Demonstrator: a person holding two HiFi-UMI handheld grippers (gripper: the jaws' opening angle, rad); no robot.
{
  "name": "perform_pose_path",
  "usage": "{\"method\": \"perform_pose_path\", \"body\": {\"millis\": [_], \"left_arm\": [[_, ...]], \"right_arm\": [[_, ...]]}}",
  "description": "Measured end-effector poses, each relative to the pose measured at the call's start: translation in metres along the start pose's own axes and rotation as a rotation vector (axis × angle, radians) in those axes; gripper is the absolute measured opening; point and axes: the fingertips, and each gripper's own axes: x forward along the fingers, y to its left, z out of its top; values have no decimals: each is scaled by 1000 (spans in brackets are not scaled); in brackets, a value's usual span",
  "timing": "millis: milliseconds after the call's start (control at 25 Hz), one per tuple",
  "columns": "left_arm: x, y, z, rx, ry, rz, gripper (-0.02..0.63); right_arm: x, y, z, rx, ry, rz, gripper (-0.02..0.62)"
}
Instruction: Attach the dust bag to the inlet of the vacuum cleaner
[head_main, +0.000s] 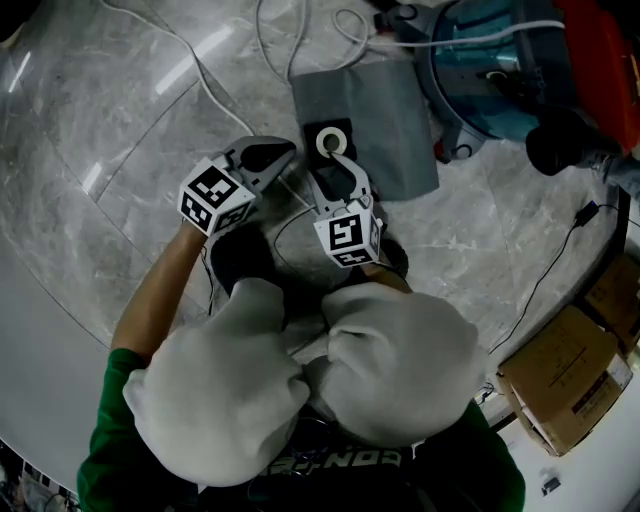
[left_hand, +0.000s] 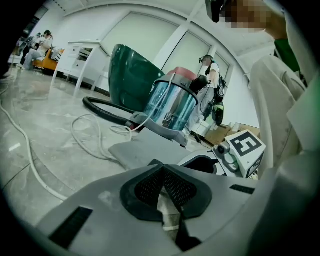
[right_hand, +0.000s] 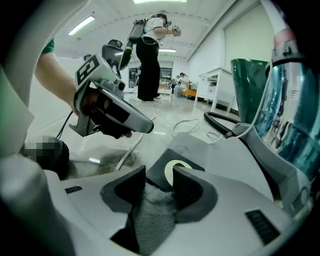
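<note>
The grey dust bag (head_main: 378, 110) lies flat on the marble floor, its black collar with a white ring (head_main: 331, 139) at the near end. My right gripper (head_main: 336, 152) hangs over that collar, open; in the right gripper view the ring (right_hand: 175, 170) shows just ahead of the jaws (right_hand: 160, 180) and grey bag cloth fills the gap. The pads press on nothing. My left gripper (head_main: 275, 152) is to the left of the collar, off the bag, jaws shut (left_hand: 162, 172) and empty. The teal vacuum cleaner (head_main: 495, 70) stands past the bag's far right corner; its inlet is not visible.
White cables (head_main: 200, 65) loop over the floor to the left and behind the bag. A black hose (left_hand: 105, 112) runs from the vacuum. Cardboard boxes (head_main: 565, 385) sit at the lower right. People stand and sit far off in the room.
</note>
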Motion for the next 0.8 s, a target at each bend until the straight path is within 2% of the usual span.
{"method": "perform_pose_path", "body": {"millis": [360,800], "left_arm": [[38,-22,23,59,0,-73,5],[96,-50,55,161,37,-137,5]], "right_arm": [[-41,-47,23,120,-111,-122,172],[-71,-94,18,230,-164,-236,86]]}}
